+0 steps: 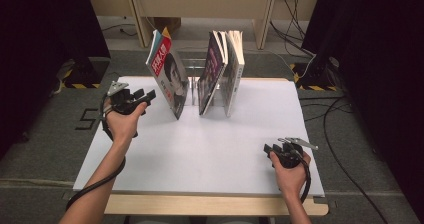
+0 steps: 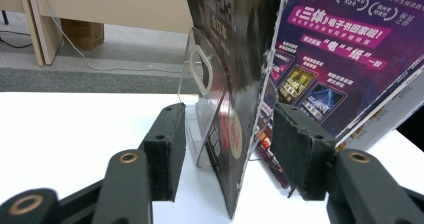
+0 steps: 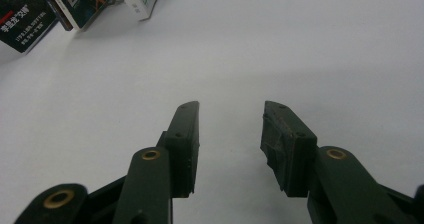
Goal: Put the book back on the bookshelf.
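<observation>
Three books stand at the back of the white table point(image 1: 200, 154). The leftmost is a red-covered magazine point(image 1: 169, 76) that leans left. My left gripper point(image 1: 149, 97) is at its left edge. In the left gripper view this magazine's dark lower edge point(image 2: 235, 149) stands between the jaws of my left gripper point(image 2: 227, 124), with a gap to each pad. A purple-backed book point(image 2: 330, 59) leans behind it. My right gripper point(image 1: 268, 149) rests near the table's front right, and its open jaws point(image 3: 230, 111) have nothing between them.
A clear plastic bookend point(image 2: 200, 79) stands between the magazine and the other two books point(image 1: 222, 71). Cables point(image 1: 340, 134) trail over the grey floor at the right. Wooden furniture legs point(image 1: 137, 19) rise behind the table, and black curtains hang on both sides.
</observation>
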{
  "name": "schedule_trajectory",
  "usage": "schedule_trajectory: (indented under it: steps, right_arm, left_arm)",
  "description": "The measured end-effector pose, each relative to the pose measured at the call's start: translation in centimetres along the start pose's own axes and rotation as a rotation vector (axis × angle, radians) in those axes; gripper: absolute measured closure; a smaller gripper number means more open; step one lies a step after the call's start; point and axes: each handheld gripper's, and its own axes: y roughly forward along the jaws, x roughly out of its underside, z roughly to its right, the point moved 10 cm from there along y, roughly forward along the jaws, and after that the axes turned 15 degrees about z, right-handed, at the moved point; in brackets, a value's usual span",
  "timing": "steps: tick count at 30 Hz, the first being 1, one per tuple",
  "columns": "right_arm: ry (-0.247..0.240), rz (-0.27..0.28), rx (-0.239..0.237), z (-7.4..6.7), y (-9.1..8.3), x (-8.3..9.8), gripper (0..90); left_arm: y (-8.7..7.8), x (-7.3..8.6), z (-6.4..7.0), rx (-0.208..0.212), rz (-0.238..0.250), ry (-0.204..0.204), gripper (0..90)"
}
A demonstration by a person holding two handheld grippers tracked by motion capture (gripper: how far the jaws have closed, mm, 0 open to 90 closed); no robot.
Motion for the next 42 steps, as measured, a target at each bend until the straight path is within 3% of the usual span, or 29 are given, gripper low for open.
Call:
schedule_trajectory:
  steps: [42]
  right_arm:
    - [-0.001, 0.004, 0.003, 0.0, -0.1, -0.1, 59.2]
  left_arm:
    - [-4.2, 2.7, -2.6, -0.024, -0.04, 0.002, 46.1]
